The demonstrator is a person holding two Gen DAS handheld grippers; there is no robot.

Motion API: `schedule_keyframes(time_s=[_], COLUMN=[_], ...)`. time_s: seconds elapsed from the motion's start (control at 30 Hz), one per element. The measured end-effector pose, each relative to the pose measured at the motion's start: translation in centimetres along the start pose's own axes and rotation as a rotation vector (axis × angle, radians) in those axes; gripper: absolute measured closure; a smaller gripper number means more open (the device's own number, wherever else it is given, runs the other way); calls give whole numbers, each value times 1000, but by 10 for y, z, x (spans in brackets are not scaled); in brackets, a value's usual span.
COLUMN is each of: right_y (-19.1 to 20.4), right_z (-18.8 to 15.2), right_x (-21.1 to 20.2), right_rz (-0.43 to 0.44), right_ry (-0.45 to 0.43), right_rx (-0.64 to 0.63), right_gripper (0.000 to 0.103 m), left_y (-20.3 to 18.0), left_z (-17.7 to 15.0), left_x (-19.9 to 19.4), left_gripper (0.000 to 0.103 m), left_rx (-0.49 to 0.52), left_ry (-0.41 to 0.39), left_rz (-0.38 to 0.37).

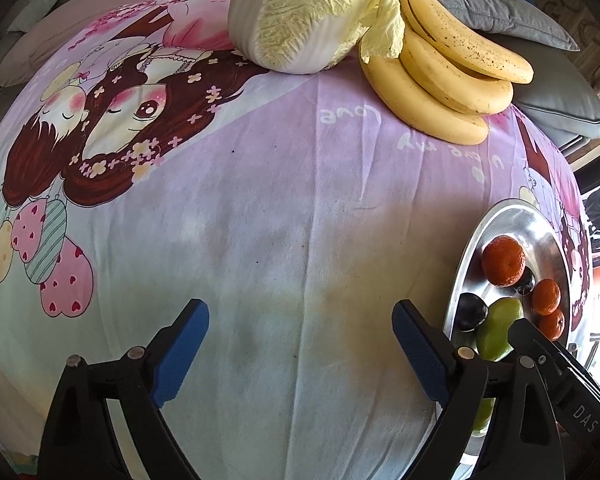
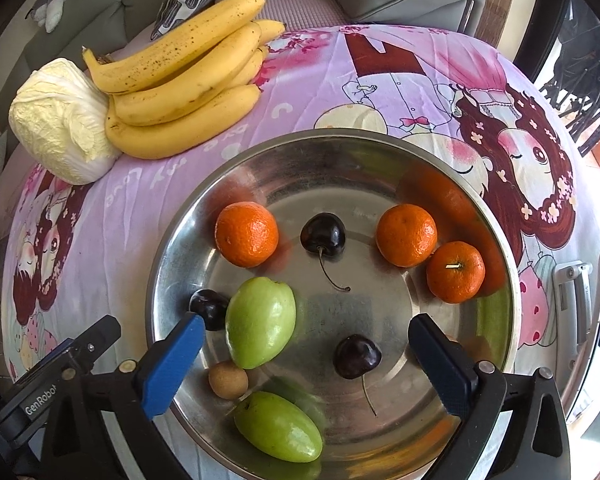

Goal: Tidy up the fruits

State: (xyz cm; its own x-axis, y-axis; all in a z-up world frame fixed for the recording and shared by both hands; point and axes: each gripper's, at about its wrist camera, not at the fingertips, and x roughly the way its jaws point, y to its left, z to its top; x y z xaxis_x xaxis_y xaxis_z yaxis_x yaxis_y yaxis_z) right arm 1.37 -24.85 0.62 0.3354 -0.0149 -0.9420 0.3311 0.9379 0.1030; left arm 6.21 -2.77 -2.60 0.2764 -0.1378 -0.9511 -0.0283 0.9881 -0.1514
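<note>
Pink and lilac cartoon-print cloth (image 1: 284, 184) covers the table, soft and creased, with grey sofa cushions (image 1: 512, 12) behind it.

Over bare cloth, the left gripper (image 1: 300, 344) has its blue-padded jaws spread wide with nothing between them. The right gripper (image 2: 306, 356) is likewise spread wide and empty above a round, shiny steel plate (image 2: 380, 144), its pads either side of the plate's near half.

Only the right wrist view shows the plate's whole load. Nearest the pads lie a smooth green jujube (image 2: 260, 322) touching a dark cherry (image 2: 209, 309), a second cherry (image 2: 357, 356) with a thin stem, a small brown fuzzy kiwi berry (image 2: 228, 380), and another green jujube (image 2: 278, 426) at the near rim. Farther in sit three dimpled orange tangerines (image 2: 247, 234), one on the left and two touching on the right, with a third cherry (image 2: 323, 234) between them.

The left wrist view catches that plate (image 1: 512, 220) only edge-on at its right, partly hidden by the other gripper's black frame.

At the far edge of the cloth, a bunch of speckled yellow bananas (image 2: 180, 84) rests against a pale, crinkled napa cabbage (image 2: 60, 120); the left view shows the cabbage's veined leaves (image 1: 312, 12) up close.
</note>
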Motion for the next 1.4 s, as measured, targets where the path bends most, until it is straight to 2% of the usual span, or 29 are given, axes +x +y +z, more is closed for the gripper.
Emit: schedule_keyframes(time_s=[0.17, 0.4, 0.8, 1.03, 1.23, 1.4], right_y=[4, 12, 15, 19, 16, 15], right_z=[-1, -5, -34, -48, -62, -73], right_x=[1, -6, -20, -28, -34, -39], right_rz=[2, 5, 34, 21, 6, -15], right_ry=[-1, -31, -72, -106, -123, -145], right_rx=[-4, -15, -21, -41, -44, -55], right_gripper=[0, 0, 0, 0, 0, 0], left_y=[0, 1, 8, 10, 15, 23], left_z=[0, 2, -7, -17, -34, -44], left_x=[-2, -17, -35, -37, -34, -42], left_gripper=[10, 10, 10, 10, 10, 10], left_rx=[10, 41, 55, 80, 99, 95], left_ry=[-5, -60, -136, -130, -92, -106], left_rz=[-9, 41, 51, 66, 67, 55])
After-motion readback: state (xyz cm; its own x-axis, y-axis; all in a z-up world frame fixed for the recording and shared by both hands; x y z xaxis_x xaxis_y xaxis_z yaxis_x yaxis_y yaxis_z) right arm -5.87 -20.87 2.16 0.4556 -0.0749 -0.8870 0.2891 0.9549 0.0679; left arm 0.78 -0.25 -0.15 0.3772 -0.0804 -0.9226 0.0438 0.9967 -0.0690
